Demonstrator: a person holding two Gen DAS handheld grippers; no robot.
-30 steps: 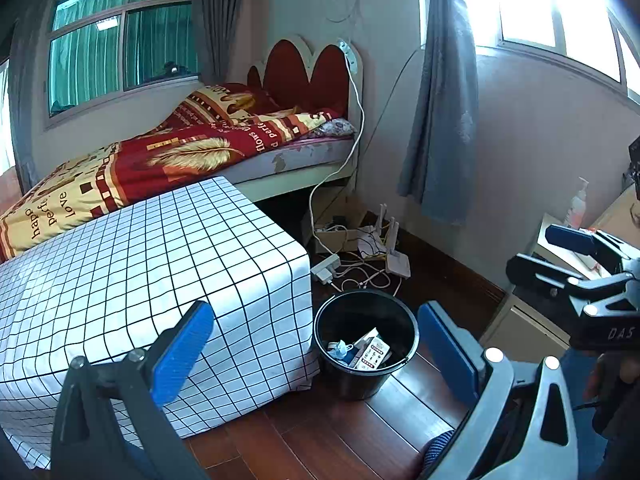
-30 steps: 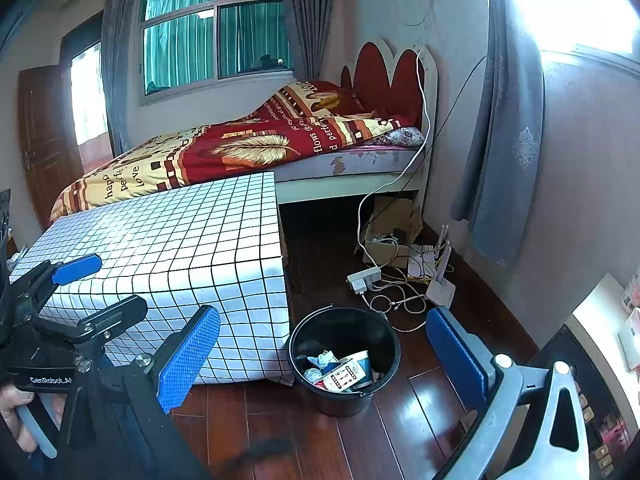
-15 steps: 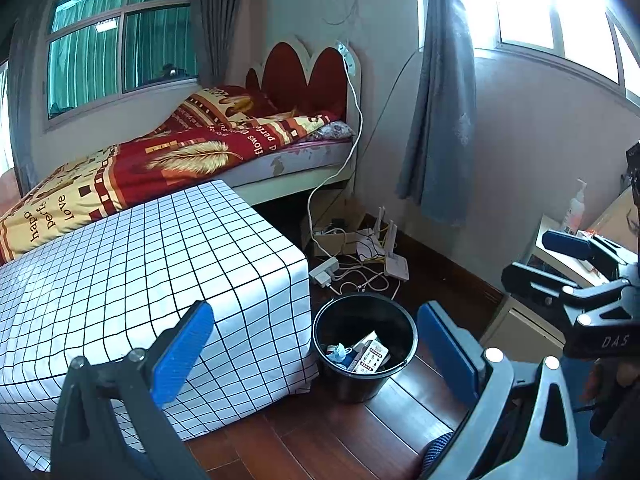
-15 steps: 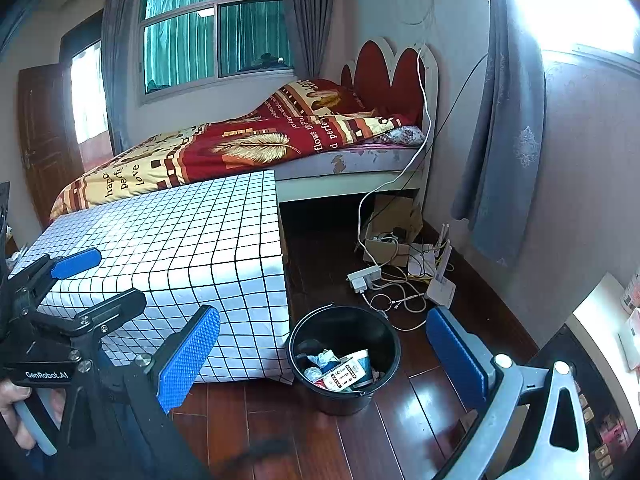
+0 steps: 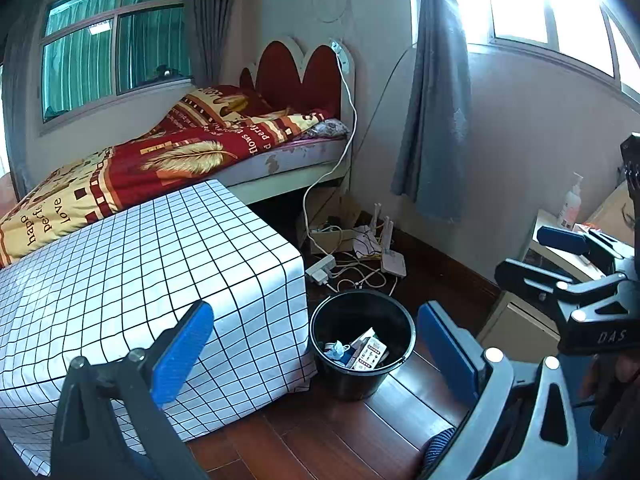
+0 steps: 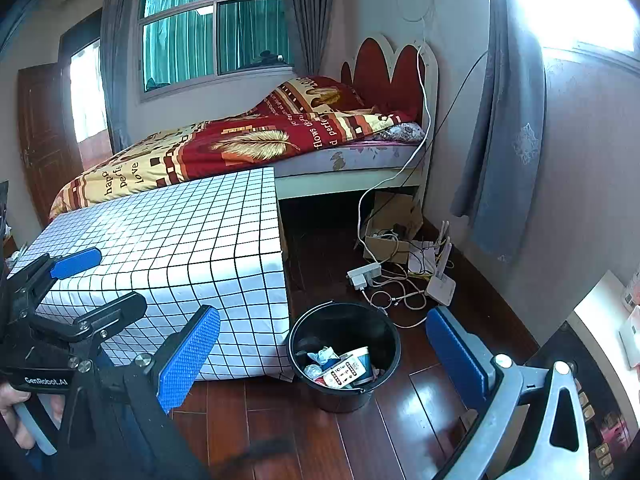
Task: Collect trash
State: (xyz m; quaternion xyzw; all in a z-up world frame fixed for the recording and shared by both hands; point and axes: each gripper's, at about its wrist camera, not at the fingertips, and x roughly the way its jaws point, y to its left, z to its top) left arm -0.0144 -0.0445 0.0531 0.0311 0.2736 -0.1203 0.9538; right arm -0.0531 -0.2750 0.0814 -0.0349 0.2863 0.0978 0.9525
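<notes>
A black bin (image 5: pixel 362 348) (image 6: pixel 345 354) stands on the wooden floor beside the checkered table. Inside it lie pieces of trash (image 5: pixel 366 353) (image 6: pixel 342 367): a printed carton, a cup and crumpled wrappers. My left gripper (image 5: pixel 316 350) hangs open above the floor, its blue pads on either side of the bin in its own view, holding nothing. My right gripper (image 6: pixel 324 354) is also open and empty, framing the bin the same way. Each gripper shows at the edge of the other's view, the right gripper (image 5: pixel 576 268) to the right and the left gripper (image 6: pixel 68 292) to the left.
A table under a white grid cloth (image 5: pixel 132 276) (image 6: pixel 180 248) stands left of the bin. Behind it is a bed (image 5: pixel 192 160). Cables, a power strip (image 6: pixel 364 274) and a router (image 6: pixel 440 284) lie on the floor by the wall. A cabinet (image 5: pixel 540 280) is on the right.
Both views have shifted only slightly; the bin sits a little lower and nearer in the left wrist view. Both grippers stay open and empty.
</notes>
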